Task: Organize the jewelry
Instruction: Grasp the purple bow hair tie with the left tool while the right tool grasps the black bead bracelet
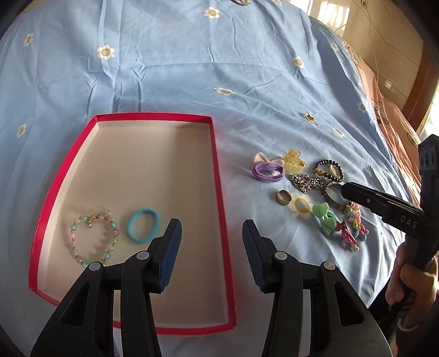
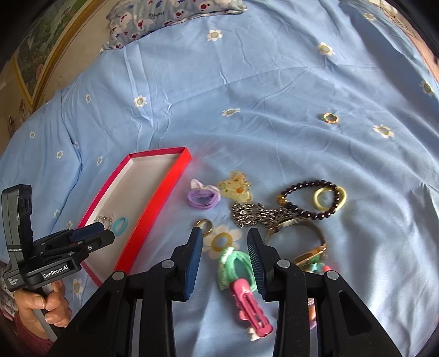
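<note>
Our right gripper [image 2: 225, 247] gapes over a fuzzy green bow [image 2: 234, 267] on a glossy pink clip [image 2: 251, 307], its long axis pointing toward us. Our left gripper [image 1: 211, 236] spreads empty above the red tray [image 1: 216, 170] holding a beaded bracelet [image 1: 94, 241].

A bed fills almost the whole scene, spread with a light blue sheet [image 1: 192, 71] printed with small white daisies and creased by soft wrinkles. At its head lies a pillow [image 2: 170, 13] in blue fabric with a white and red pattern. Along one side an orange-brown blanket [image 1: 389, 109] shows from under the sheet, beside a wooden bed frame [image 1: 422, 82]. Bright daylight enters at a window [image 1: 332, 11].
</note>
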Tool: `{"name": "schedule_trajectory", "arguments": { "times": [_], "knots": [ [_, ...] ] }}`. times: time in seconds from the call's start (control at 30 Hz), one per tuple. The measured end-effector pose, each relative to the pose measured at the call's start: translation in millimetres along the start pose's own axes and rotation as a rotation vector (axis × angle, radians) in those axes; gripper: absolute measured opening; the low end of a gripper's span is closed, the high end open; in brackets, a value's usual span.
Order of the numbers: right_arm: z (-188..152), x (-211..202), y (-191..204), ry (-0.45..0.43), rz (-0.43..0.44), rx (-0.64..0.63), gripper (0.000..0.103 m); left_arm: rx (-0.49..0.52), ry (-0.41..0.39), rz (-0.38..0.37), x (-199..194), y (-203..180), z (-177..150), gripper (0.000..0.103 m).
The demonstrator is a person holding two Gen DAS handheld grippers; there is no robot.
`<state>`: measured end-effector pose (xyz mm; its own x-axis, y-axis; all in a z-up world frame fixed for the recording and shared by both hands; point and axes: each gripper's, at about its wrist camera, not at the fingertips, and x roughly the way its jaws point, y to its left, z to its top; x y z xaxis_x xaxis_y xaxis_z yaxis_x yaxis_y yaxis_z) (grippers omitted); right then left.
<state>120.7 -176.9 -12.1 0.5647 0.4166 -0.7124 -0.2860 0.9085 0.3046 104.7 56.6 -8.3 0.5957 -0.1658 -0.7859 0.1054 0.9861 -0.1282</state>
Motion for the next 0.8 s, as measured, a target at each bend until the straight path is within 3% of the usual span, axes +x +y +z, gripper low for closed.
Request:
{"name": "schedule_trajectory", "arguments": {
  "times": [0.37, 0.8],
  "knots": [
    [19.4, 7.6, -17.7, 0.003, -0.021, -0.02, 0.036, 0.085, 0.021, -0.037, 23.2, -26.2, 29.6, 0.045],
    [35.3, 52.2, -39.4, 0.13, -0.092, -0.132, 0.036, 0.182, 0.129, -0.084, 92.2, -46.2, 68.2, 0.045]
  ]
}}
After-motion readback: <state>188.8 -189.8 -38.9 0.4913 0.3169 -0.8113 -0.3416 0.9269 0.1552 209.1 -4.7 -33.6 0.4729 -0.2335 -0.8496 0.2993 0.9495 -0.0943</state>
